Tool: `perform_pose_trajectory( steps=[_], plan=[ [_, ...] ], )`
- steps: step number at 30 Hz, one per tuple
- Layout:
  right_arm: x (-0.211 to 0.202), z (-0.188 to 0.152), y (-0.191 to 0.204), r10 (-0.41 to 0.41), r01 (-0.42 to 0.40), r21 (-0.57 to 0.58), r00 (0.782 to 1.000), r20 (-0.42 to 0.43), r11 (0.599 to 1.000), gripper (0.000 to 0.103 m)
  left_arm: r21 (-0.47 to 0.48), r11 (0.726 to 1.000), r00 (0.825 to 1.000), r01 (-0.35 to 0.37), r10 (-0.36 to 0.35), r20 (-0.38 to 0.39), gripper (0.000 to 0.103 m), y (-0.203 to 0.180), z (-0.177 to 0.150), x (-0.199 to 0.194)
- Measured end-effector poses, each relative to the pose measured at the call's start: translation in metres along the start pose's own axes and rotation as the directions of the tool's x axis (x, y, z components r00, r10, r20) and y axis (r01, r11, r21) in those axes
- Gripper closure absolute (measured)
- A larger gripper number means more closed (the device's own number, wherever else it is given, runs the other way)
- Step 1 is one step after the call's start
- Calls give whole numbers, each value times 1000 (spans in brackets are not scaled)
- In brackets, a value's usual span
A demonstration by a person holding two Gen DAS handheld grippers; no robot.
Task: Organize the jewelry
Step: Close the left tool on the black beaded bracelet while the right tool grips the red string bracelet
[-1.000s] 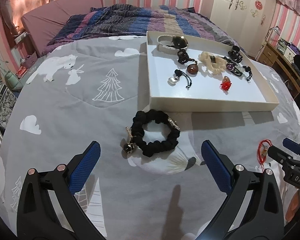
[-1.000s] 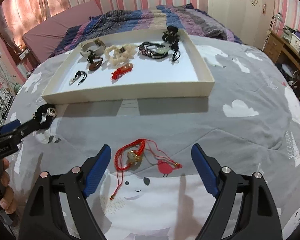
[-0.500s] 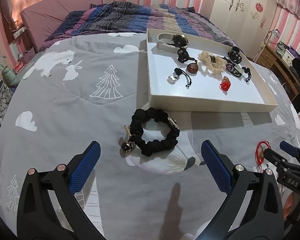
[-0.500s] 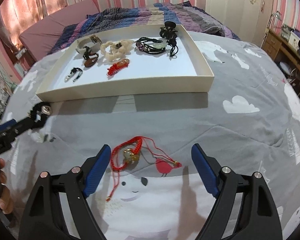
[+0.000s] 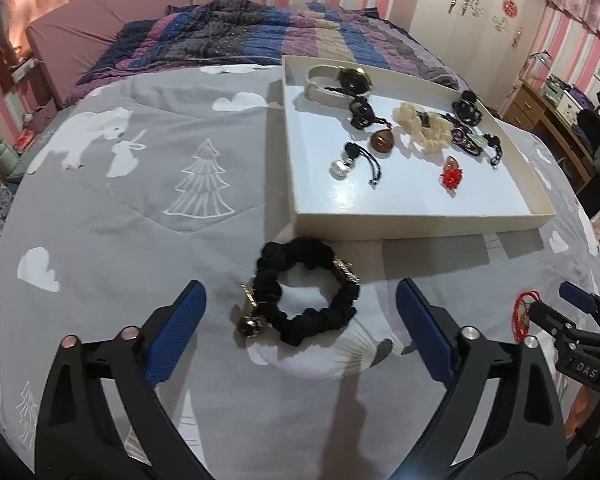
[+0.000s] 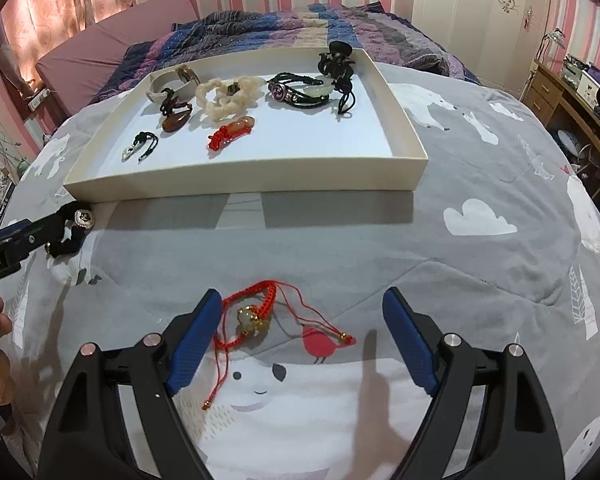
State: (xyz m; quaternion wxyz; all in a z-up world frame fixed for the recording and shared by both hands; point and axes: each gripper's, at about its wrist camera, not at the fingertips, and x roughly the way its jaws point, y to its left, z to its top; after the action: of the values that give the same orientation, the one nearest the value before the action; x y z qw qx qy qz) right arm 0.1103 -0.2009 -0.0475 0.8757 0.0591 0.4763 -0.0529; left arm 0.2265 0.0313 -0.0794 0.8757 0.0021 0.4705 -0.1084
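Observation:
A black scrunchie (image 5: 312,322) with gold charms lies on the grey bedspread (image 5: 140,216), just short of the white tray (image 5: 420,228). My left gripper (image 5: 300,286) straddles it and its jaws are closing; the blue pads (image 5: 176,332) stand clear of the fabric. A red cord bracelet (image 6: 256,308) with a pale bead lies between the fingers of my right gripper (image 6: 302,296), close to the left pad (image 6: 196,336). That gripper is open and touches nothing. Each gripper shows at the edge of the other's view.
The tray (image 6: 240,186) holds several pieces: a watch (image 5: 352,80), a cream scrunchie (image 6: 228,98), a brown pendant (image 5: 382,142), a red knot (image 6: 230,134) and dark bracelets (image 6: 300,92). A striped quilt (image 5: 240,36) lies behind; a wooden desk (image 6: 560,92) stands at the right.
My left gripper has edged forward over the black scrunchie and its fingers have drawn in slightly. The right gripper and the red bracelet have barely shifted.

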Motion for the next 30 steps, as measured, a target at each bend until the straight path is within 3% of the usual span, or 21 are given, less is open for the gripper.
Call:
perform_pose_trajectory(
  steps=[7,11,17,20,23,30],
  plan=[
    [2,-2,-4,16,-16,22,1000,-10,1000,21,53,999,1000,-3,3,8,12,-16,-6,-1],
    [8,-4,-5,31,-30,38,999,-27,999,22,67,998,1000,-18,18,-6,18,-21,-8,7],
    [16,-4,1,56,-55,24,997,-44,998,31,115,992,999,-42,43,-1,29,-31,-13,11],
    [18,-3,6,22,-22,0,999,-31,1000,38,132,990,998,-55,55,5,40,-34,-13,11],
    [18,-1,9,18,-19,-18,1000,-25,1000,50,142,990,1000,-4,8,-30,77,-36,-15,13],
    [17,0,9,26,-26,-41,1000,-10,999,78,141,989,998,-37,43,-37,86,-35,-16,16]
  ],
)
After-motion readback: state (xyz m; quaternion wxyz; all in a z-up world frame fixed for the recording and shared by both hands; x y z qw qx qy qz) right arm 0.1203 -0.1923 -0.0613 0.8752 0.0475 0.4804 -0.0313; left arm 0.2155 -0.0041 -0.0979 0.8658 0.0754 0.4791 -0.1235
